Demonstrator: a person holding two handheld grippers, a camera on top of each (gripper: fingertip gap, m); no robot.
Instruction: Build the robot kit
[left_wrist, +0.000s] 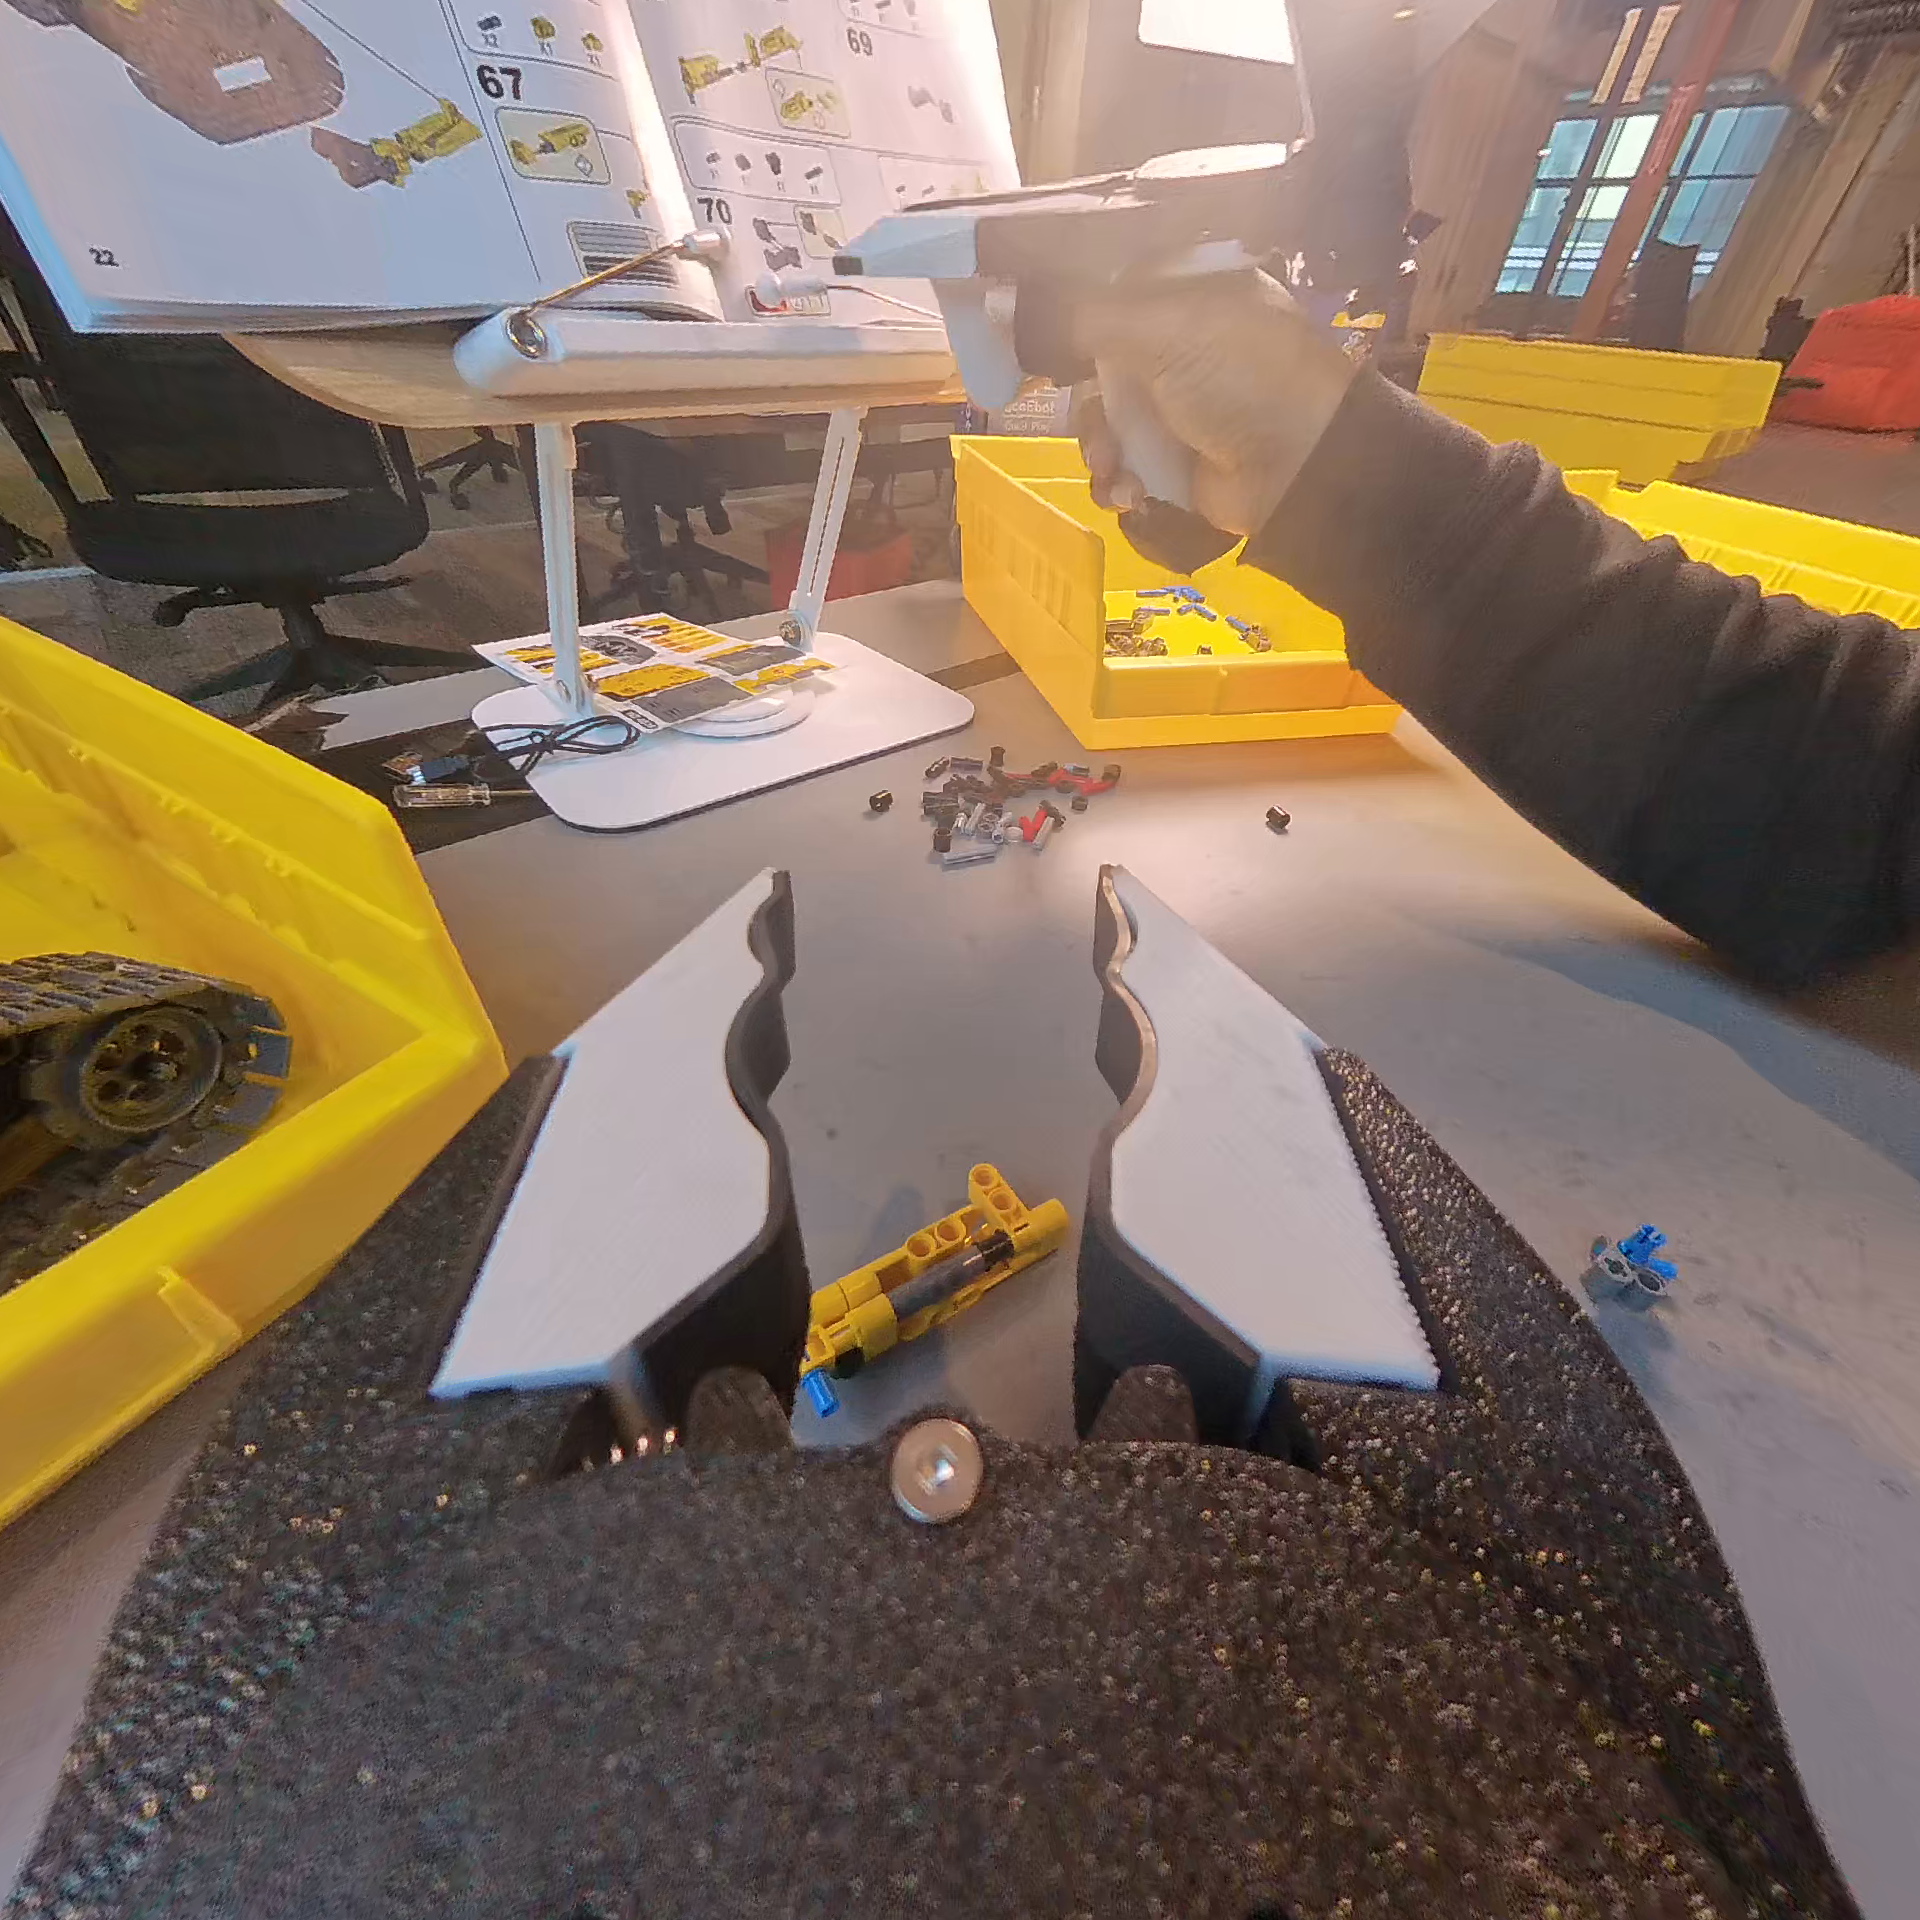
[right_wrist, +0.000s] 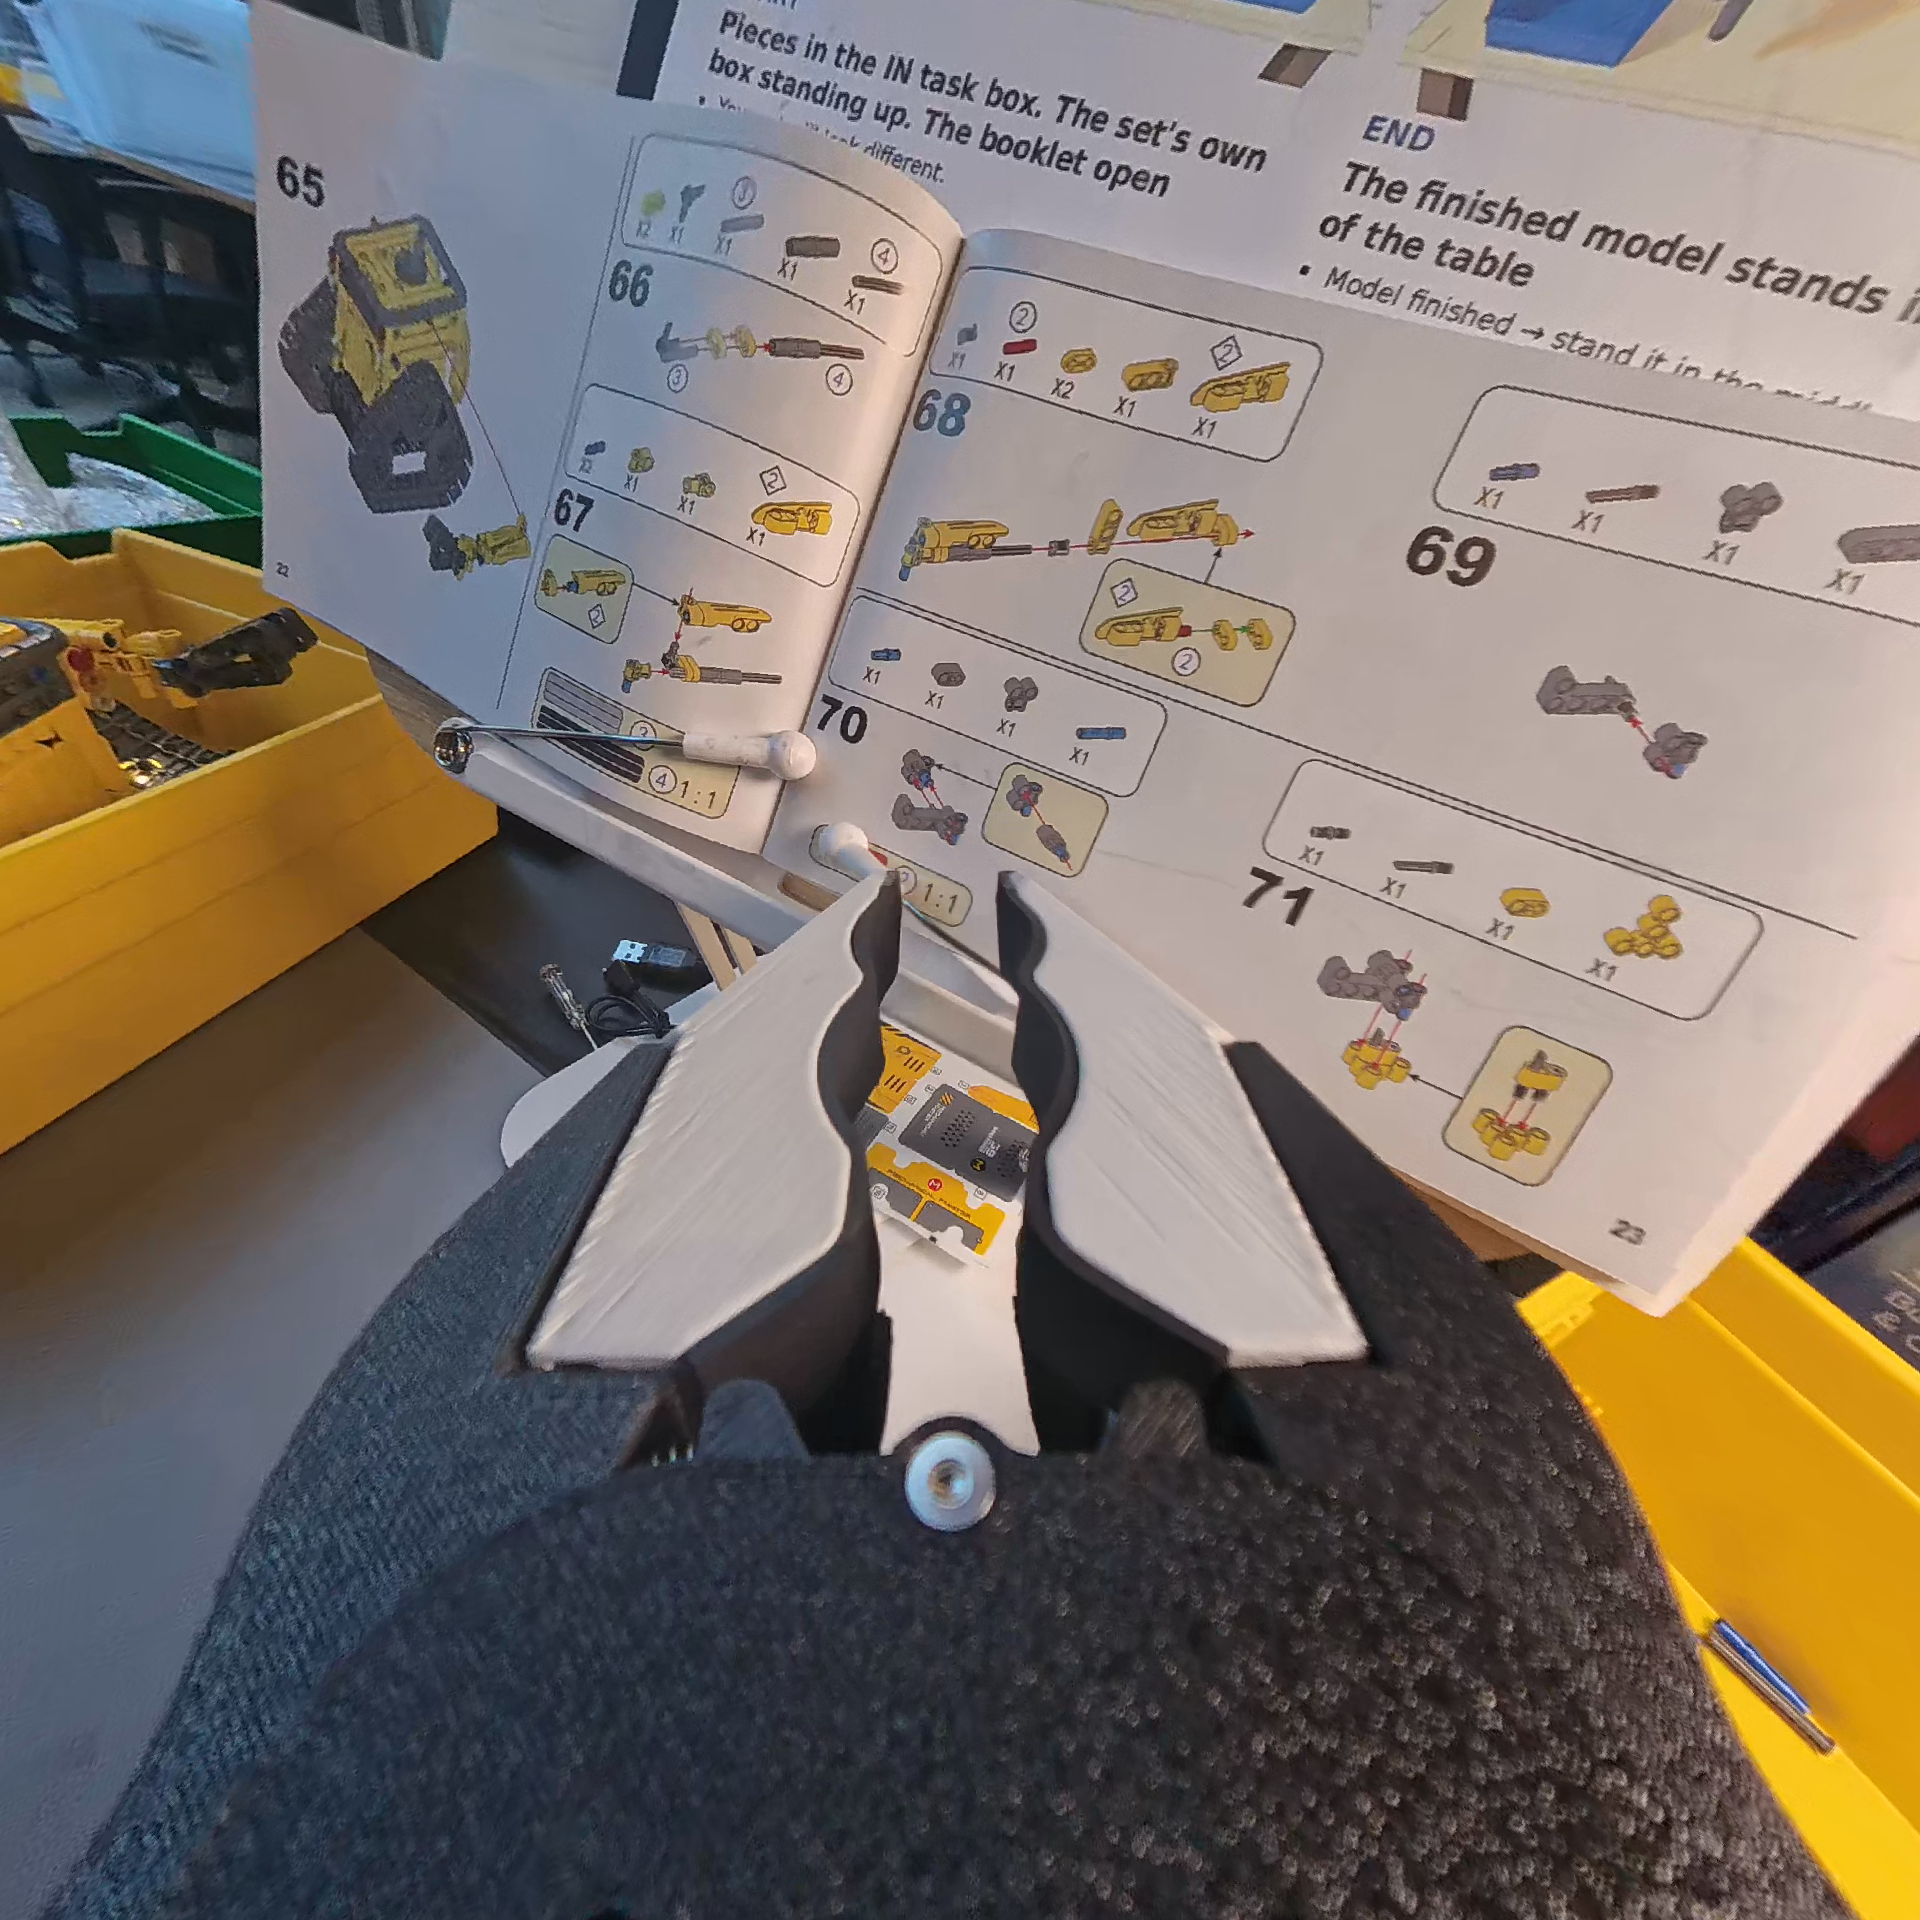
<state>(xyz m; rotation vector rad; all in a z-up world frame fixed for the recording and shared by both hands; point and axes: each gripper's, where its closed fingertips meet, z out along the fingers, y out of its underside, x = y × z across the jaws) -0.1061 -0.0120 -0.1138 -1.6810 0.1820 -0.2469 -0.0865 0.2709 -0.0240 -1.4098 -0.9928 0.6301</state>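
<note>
My left gripper (left_wrist: 940, 894) is open and empty, low over the grey table (left_wrist: 1351, 1039). A small yellow brick sub-assembly (left_wrist: 935, 1273) with a blue pin lies on the table between the bases of its fingers, untouched. My right gripper (right_wrist: 948, 883) is narrowly open and empty, raised in front of the open instruction booklet (right_wrist: 1143, 623), its tips near the lower middle of the pages. It also shows in the left wrist view (left_wrist: 852, 255), held by a gloved hand (left_wrist: 1195, 416) in a dark sleeve. A blue and grey piece (left_wrist: 1636, 1262) lies to the right.
The booklet rests on a white stand (left_wrist: 727, 727) with a sticker sheet (left_wrist: 665, 665) on its base. A pile of small dark and red pieces (left_wrist: 1003, 805) lies ahead. A yellow bin (left_wrist: 260, 1195) at left holds a tracked model (left_wrist: 135, 1049). Another yellow bin (left_wrist: 1039, 582) holds small parts. About 30 cm separates my left fingertips from my right.
</note>
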